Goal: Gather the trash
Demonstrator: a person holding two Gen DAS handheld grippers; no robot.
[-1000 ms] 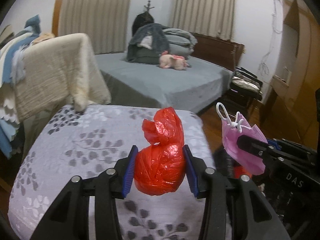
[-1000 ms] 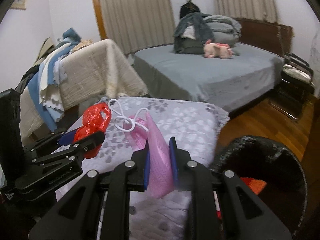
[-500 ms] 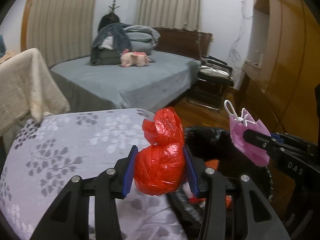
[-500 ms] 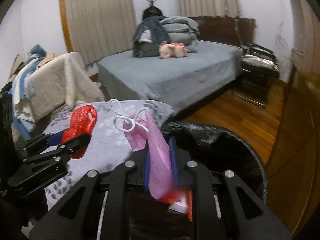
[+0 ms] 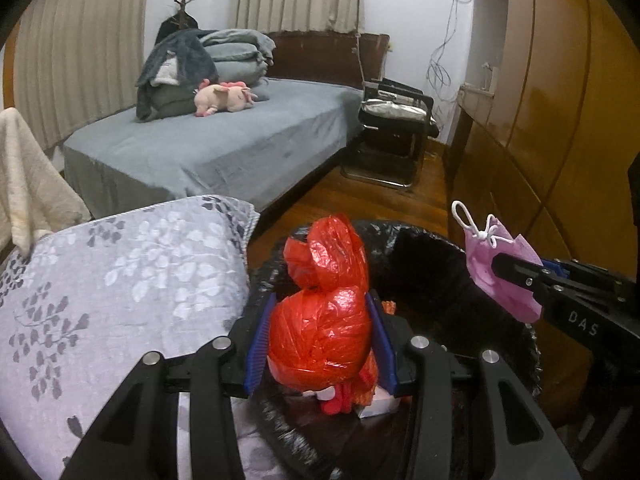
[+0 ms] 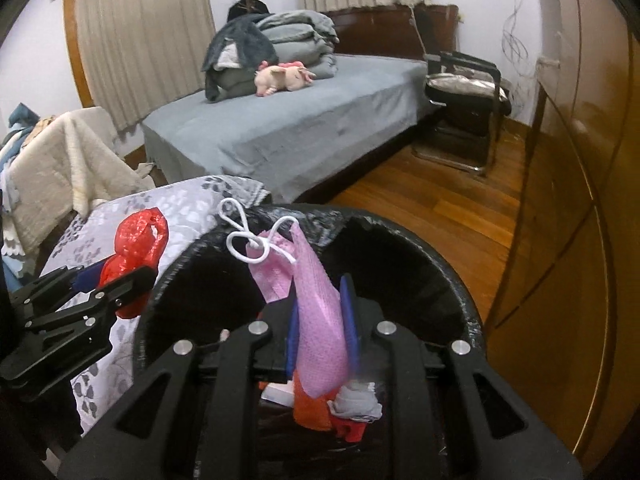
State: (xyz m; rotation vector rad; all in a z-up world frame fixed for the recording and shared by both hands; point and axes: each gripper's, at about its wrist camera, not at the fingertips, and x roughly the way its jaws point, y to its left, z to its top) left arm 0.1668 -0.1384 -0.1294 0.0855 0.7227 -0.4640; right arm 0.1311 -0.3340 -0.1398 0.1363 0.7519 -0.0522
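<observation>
My left gripper [image 5: 320, 340] is shut on a knotted red plastic bag [image 5: 324, 308] and holds it over the near left rim of a black-lined trash bin [image 5: 424, 248]. My right gripper [image 6: 322, 328] is shut on a pink face mask [image 6: 316, 320] with white ear loops, held above the open bin [image 6: 448, 280]. The mask also shows at the right of the left wrist view [image 5: 500, 276], and the red bag at the left of the right wrist view [image 6: 134, 248]. Orange, red and white trash [image 6: 340, 404] lies inside the bin.
A floral grey cushion [image 5: 100, 288] lies left of the bin. A grey bed [image 5: 224, 148] with folded blankets and a pink plush toy [image 5: 224, 98] stands behind. A black chair [image 5: 396, 128] and wooden wardrobe [image 5: 560, 120] are at the right, over wooden floor [image 6: 440, 200].
Both grippers have swung right from over the floral cushion to over the trash bin, each still holding its item. The bin now fills the lower part of both views.
</observation>
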